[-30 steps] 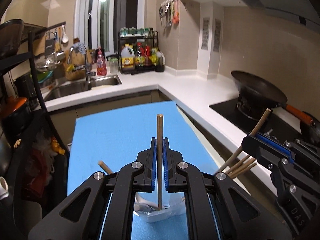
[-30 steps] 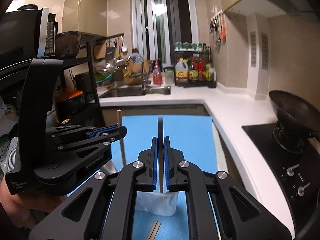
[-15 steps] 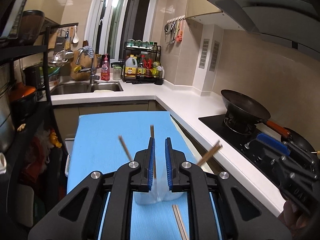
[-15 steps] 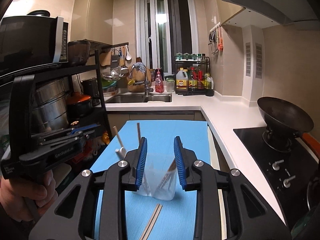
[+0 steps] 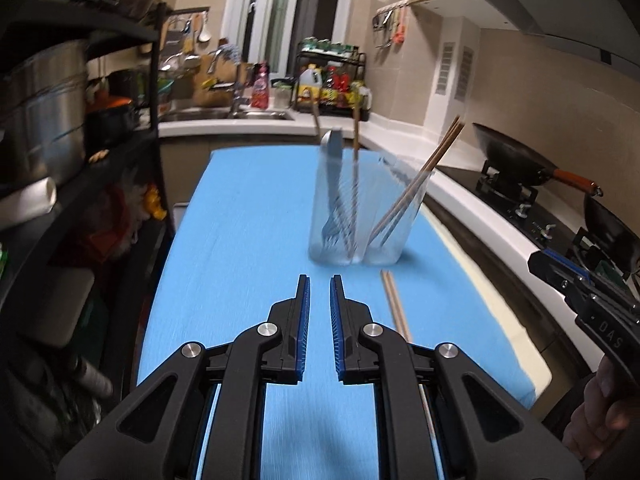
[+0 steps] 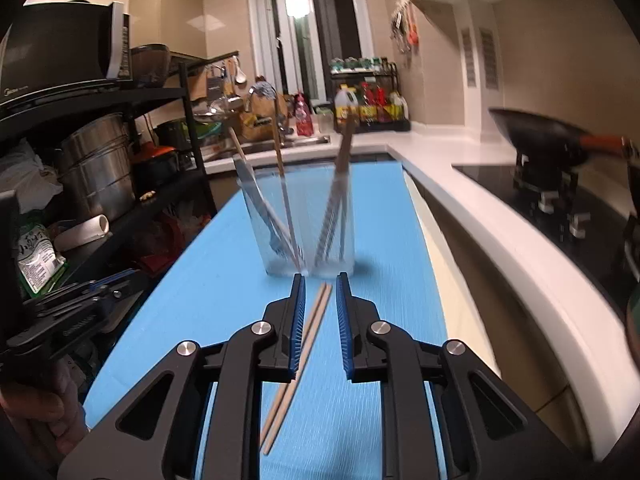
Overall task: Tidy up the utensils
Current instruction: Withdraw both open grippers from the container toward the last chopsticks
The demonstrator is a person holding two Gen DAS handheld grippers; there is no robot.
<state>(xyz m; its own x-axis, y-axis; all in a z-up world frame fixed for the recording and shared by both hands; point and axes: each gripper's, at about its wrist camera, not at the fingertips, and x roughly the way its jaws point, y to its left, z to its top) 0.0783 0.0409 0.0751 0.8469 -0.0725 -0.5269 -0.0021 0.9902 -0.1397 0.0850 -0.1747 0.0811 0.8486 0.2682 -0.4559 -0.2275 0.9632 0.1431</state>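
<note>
Two clear holders (image 5: pixel 362 216) stand side by side, touching, on the blue mat (image 5: pixel 240 248). The left one contains a fork and brown chopsticks; the right one contains leaning chopsticks (image 5: pixel 420 184). A loose chopstick pair (image 6: pixel 298 360) lies flat on the mat just in front of the holders. The left gripper (image 5: pixel 319 292) is released and empty, short of the holders. The right gripper (image 6: pixel 320 292) is likewise spread and empty, its jaws either side of the loose pair in its own view. A wok (image 5: pixel 516 156) sits on the stove.

I see dim warm light, far window (image 6: pixel 298 10) glare, motion blur, fisheye bending and dark corners.
</note>
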